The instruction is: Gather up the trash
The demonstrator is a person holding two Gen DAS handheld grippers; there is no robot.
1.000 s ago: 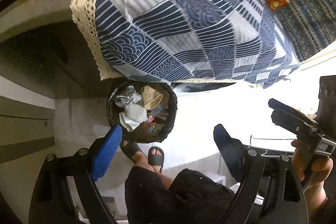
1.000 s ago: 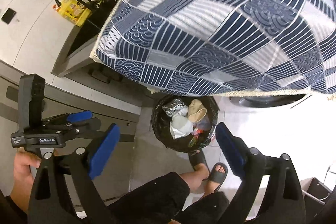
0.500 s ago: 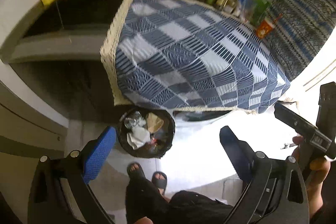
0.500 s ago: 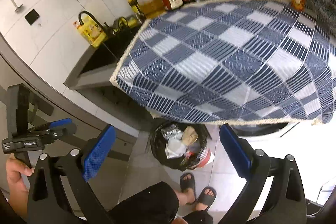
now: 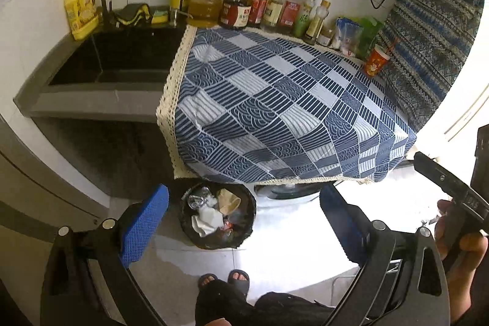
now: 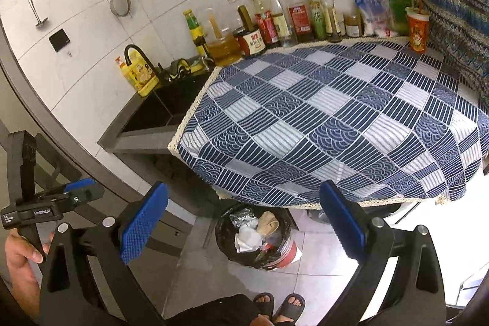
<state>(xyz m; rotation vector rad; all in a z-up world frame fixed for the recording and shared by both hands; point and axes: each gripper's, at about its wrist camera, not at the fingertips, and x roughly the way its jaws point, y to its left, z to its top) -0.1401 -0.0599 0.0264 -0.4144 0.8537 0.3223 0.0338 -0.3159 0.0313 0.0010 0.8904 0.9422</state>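
Note:
A black-bagged trash bin (image 5: 250, 214) stands on the floor below the counter edge, holding crumpled white paper (image 5: 211, 219), foil (image 5: 197, 197) and a brown paper cup (image 5: 229, 200). My left gripper (image 5: 244, 200) hovers high above it, open, with nothing between its blue pads. In the right wrist view the same bin (image 6: 282, 260) sits below my right gripper (image 6: 244, 197), which is also open and holds nothing. An orange cup with a straw (image 5: 376, 60) (image 6: 417, 31) stands at the counter's far right corner.
A blue checked cloth (image 5: 275, 106) covers the counter. A black sink (image 5: 122, 60) lies to its left and several bottles (image 6: 275, 17) line the wall. A washing machine (image 5: 287, 194) sits under the cloth. The person's sandalled feet (image 6: 281, 306) stand near the bin.
Both grippers rose and tilted upward, so the bin shrank and the sink, bottles and wall came into view. The left jaws spread slightly wider; both stayed empty.

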